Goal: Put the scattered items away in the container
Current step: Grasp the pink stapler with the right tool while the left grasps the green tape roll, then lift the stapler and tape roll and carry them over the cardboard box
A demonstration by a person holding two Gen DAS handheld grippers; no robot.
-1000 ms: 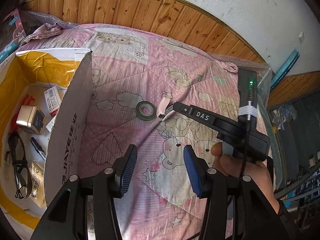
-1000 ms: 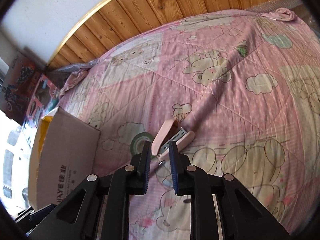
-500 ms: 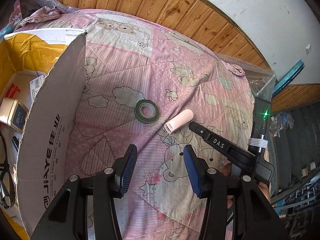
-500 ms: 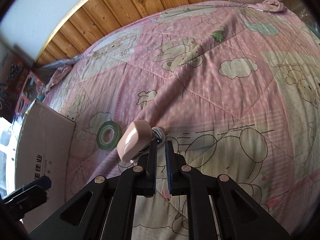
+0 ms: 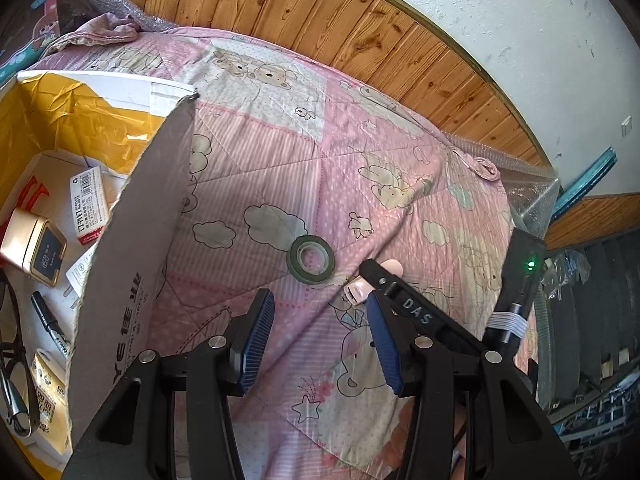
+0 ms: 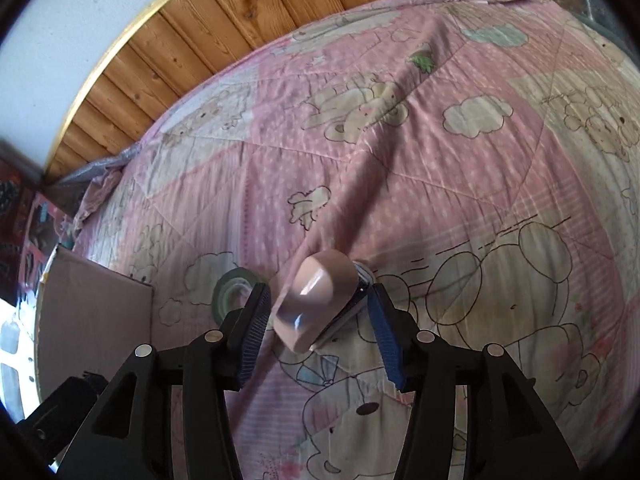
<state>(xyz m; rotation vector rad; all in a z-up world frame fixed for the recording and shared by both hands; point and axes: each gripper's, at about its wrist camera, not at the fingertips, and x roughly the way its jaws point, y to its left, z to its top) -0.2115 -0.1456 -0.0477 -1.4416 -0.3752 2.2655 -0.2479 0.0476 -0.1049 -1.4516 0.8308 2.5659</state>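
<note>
While both tongs [image 5: 320,336] [image 6: 316,332] gape, "DAS" shows beside the pink stapler [image 6: 316,304].

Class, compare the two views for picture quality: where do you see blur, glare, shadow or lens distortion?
Right wrist view: the pink stapler is smeared with a glare streak, the quilt softly blurred. Left wrist view: sharper; the cardboard box wall shades the quilt beside it, the wood panelling bows from fisheye distortion.

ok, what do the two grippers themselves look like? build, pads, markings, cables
Both the left gripper and the right gripper have black angular frames with silver screws and blue ribbed finger pads. The right one carries white "DAS" lettering, a green LED module and a grey-banded cable.
</note>
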